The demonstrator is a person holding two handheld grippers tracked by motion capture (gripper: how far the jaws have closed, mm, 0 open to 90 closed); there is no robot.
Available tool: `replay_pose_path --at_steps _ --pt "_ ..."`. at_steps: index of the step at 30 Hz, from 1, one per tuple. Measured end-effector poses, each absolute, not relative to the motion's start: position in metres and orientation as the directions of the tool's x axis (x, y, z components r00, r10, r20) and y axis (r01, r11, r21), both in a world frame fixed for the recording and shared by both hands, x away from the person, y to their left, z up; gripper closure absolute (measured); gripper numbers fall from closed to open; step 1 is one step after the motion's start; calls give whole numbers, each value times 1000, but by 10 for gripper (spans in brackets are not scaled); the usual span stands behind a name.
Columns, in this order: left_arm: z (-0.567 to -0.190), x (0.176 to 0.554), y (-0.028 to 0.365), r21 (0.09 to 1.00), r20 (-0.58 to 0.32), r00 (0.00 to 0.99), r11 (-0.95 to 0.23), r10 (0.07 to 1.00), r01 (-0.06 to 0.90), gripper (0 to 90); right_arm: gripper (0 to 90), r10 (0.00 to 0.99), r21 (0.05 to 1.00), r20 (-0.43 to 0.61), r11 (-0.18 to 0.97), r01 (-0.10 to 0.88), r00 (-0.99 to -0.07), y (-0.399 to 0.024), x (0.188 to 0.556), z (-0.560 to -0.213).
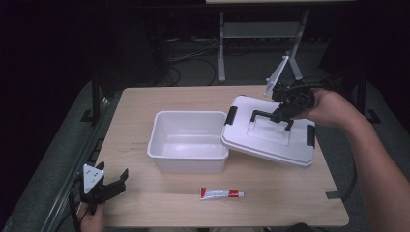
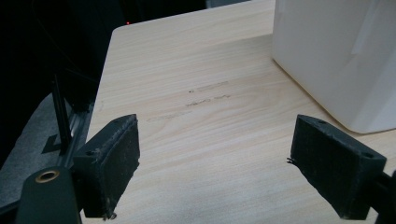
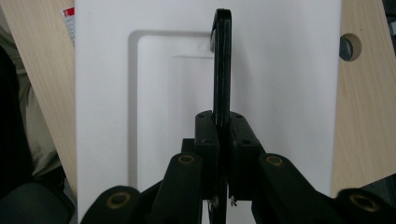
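Left gripper [image 1: 110,186] low, right gripper [image 1: 282,115] clamping handle [image 3: 222,65]

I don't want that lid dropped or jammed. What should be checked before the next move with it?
1. Right gripper clamped on the lid's black handle: ok.
2. Lid off the white box, tilted, one edge over the box rim: ok.
3. Box interior free of items: ok.
4. Tube lies clear of box: ok.
5. Left gripper open, holding nothing: ok.
6. Lid latches free: cannot tell.

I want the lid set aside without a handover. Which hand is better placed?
Probably right: the right gripper is shut on the lid handle. The left gripper is open, far off.
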State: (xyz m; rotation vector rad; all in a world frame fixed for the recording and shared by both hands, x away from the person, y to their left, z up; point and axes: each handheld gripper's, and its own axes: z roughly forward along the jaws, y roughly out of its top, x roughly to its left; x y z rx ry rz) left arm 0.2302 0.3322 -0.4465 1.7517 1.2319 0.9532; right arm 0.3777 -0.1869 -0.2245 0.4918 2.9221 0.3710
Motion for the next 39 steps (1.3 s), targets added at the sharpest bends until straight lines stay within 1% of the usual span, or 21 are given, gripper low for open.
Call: replay_pose_path --at_steps 16,23,30,39 --pt "-446 230 332 896 144 251 -234 957 377 150 841 392 278 -89 893 355 -916 -221 371 -241" --pt "-447 230 331 898 142 248 -230 958 374 150 840 407 269 -79 888 373 -910 -234 369 -253" --pt "-446 230 330 896 149 251 -238 956 375 150 841 418 269 -57 881 390 -906 -241 369 -271" --pt "-446 230 330 896 151 250 -239 956 374 150 840 421 245 -24 882 403 -907 -245 373 -302"
